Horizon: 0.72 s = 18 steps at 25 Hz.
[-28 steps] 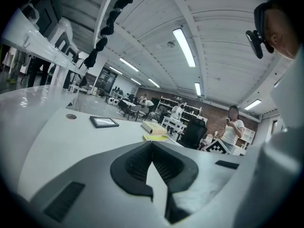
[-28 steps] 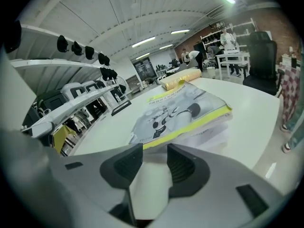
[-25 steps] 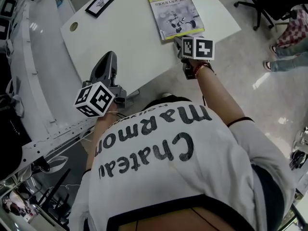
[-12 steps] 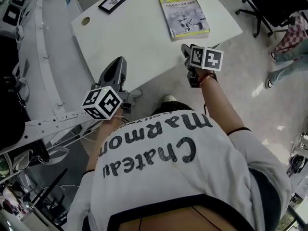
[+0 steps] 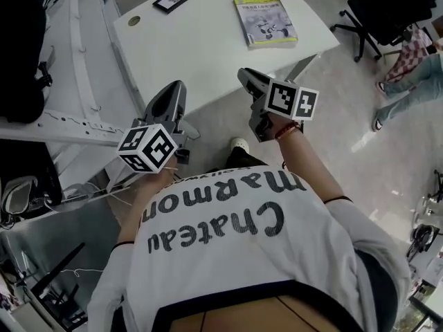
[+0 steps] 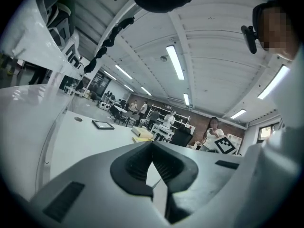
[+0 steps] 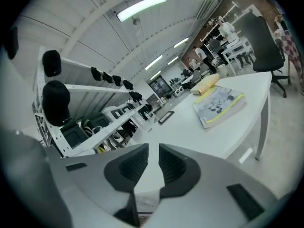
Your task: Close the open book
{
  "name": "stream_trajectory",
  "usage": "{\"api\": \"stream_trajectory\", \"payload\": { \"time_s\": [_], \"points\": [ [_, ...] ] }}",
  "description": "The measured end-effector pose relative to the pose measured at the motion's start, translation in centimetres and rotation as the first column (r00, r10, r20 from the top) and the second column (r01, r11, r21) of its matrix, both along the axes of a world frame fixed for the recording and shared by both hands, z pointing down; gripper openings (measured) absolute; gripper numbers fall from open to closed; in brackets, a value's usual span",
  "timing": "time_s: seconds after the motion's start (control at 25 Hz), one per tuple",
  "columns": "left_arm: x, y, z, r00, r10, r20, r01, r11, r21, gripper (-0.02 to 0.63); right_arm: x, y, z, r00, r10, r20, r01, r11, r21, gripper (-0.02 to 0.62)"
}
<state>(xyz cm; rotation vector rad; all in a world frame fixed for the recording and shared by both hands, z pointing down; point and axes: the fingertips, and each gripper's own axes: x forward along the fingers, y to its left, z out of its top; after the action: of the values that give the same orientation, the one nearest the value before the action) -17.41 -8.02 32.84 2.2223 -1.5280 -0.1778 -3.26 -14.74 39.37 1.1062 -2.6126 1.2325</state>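
Head view: a closed yellow-edged paperback book [image 5: 266, 19] is seen near the white table's [image 5: 201, 47] far right corner. The left gripper [image 5: 174, 90] is pressed together; the right gripper [image 5: 244, 76], just closing, is held slightly spread, nothing between

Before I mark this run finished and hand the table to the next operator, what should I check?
1. Book closed, cover up: ok.
2. Book lying flat on the table: ok.
3. Right gripper empty: ok. Its jaws have just been closing and show a narrow gap with nothing in it.
4. Left gripper empty: ok, jaws together on nothing.
5. Both grippers apart from the book: ok.
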Motion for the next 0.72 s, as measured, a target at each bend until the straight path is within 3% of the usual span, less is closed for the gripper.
{"api": "stream_trajectory", "payload": {
  "time_s": [0.28,0.52,0.72],
  "points": [
    [-0.4,4.9,-2.3,1.000,0.014,0.023,-0.015,0.998,0.056,0.023,-0.8,5.4,-8.5,0.998,-0.003,0.068,-0.014,0.966,0.259,0.051],
    [-0.4,8.7,-2.8,0.999,0.037,0.030,-0.040,0.996,0.076,0.023,0.9,8.9,-10.4,0.991,0.124,0.038,-0.130,0.922,0.366,0.049],
    [-0.4,10.8,-3.0,0.998,0.046,0.044,-0.049,0.995,0.089,0.023,2.4,11.1,-9.1,0.977,0.210,-0.018,-0.187,0.902,0.390,0.049]
  ]
}}
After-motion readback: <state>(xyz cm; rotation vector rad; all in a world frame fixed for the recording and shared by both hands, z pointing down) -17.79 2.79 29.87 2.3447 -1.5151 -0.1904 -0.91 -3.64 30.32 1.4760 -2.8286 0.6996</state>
